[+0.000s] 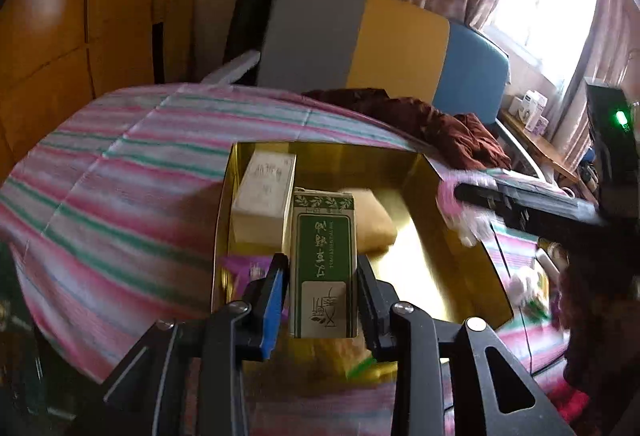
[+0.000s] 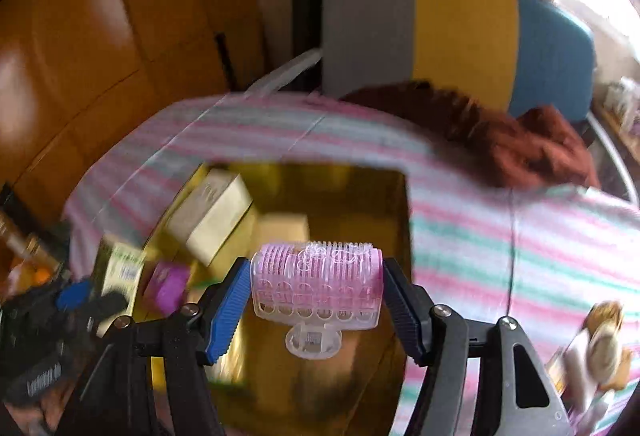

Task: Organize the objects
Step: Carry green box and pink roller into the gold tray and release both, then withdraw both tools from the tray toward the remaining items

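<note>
Left tool (image 1: 322, 288): jaws flanking green box (image 1: 323, 268), slightly parted, grip doubtful; box upright over gold tray (image 1: 440, 268), long axis along the fingers, beside cream box (image 1: 264, 204). Right tool (image 2: 312, 310): clamped endwise on pink hair roller (image 2: 316, 282), axis crosswise, poised above same tray, near its right wall

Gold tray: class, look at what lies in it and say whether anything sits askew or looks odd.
The cream box in the gold tray lies tilted, leaning at a slant rather than flat in the right wrist view. Beside it the green box stands between the left gripper fingers. Nothing looks spilled or damaged.
</note>
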